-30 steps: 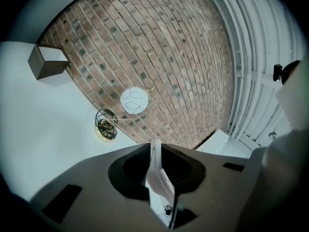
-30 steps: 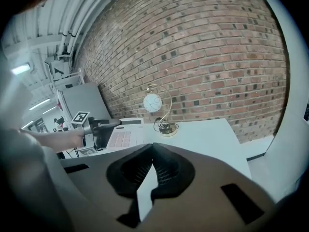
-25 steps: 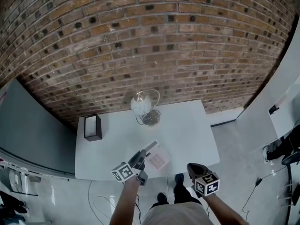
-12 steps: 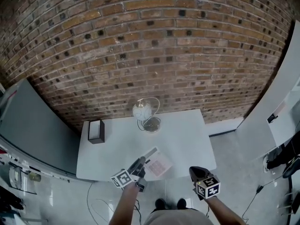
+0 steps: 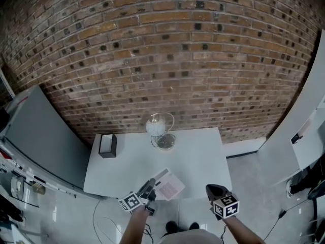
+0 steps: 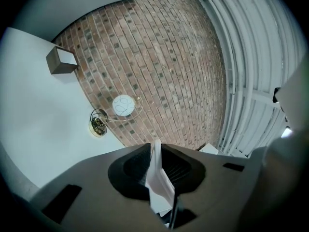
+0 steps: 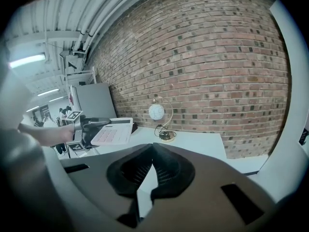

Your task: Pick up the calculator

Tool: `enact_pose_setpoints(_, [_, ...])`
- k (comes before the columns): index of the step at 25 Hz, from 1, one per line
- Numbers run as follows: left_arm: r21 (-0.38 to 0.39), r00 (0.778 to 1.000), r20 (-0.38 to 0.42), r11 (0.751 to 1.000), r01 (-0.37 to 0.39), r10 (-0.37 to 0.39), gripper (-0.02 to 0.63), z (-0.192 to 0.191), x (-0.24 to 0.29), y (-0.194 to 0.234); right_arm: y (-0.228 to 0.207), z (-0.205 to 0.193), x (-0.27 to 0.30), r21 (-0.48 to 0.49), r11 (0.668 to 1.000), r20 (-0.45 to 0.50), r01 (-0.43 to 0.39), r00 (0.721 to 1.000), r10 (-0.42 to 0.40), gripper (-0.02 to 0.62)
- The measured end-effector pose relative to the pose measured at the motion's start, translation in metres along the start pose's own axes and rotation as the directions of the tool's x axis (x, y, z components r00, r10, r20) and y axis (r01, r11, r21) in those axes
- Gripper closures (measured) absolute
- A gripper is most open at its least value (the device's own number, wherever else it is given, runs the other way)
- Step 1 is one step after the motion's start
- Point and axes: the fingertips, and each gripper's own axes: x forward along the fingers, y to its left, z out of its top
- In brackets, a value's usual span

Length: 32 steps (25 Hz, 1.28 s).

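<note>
A white calculator [image 5: 168, 185] with pink keys hangs over the near edge of the white table [image 5: 203, 156], clear of the tabletop. My left gripper [image 5: 151, 185] is shut on its near left edge. In the left gripper view the calculator [image 6: 157, 178] stands edge-on between the two pads. From the right gripper view the calculator [image 7: 114, 131] shows face-up at the left, with the left gripper [image 7: 95, 123] on it. My right gripper [image 5: 211, 190] hovers off the table's near right side; its jaws meet at the tips [image 7: 152, 147] with nothing in them.
A desk lamp [image 5: 159, 128] with a white globe stands at the table's far middle. A black box [image 5: 107, 145] sits at the far left corner. A brick wall rises behind the table, and a grey panel [image 5: 35, 136] stands at the left.
Both grippers have drawn back toward the person and risen. The calculator has come with the left gripper, off the tabletop and out over the near edge.
</note>
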Motion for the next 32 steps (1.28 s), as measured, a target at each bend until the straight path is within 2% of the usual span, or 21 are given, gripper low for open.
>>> enact_pose_setpoints(4, [0.016, 1.000, 0.018, 1.000, -0.024, 0.024, 0.525, 0.002, -0.003, 0.000, -0.006, 0.006, -0.001, 0.000, 1.000, 0.019, 0.003, 1.000, -0.003, 0.583])
enact_pose_setpoints(7, [-0.016, 0.999, 0.038, 1.000, -0.002, 0.003, 0.525, 0.001, -0.002, -0.004, -0.007, 0.009, -0.002, -0.006, 1.000, 0.023, -0.001, 1.000, 0.001, 0.583])
enact_pose_setpoints(11, [-0.010, 0.998, 0.047, 0.999, 0.037, -0.037, 0.525, 0.006, 0.001, -0.012, -0.008, 0.014, -0.002, -0.033, 0.999, 0.033, -0.004, 0.999, 0.005, 0.583])
enact_pose_setpoints(15, [-0.004, 0.999, 0.035, 1.000, -0.002, 0.002, 0.525, 0.007, -0.004, -0.010, -0.006, 0.018, -0.004, -0.078, 0.997, 0.048, 0.007, 0.999, -0.003, 0.584])
enact_pose_setpoints(32, [0.009, 0.999, 0.031, 1.000, -0.009, 0.009, 0.525, 0.004, -0.017, -0.015, -0.001, 0.029, -0.013, -0.108, 0.994, 0.099, 0.024, 0.995, -0.013, 0.584])
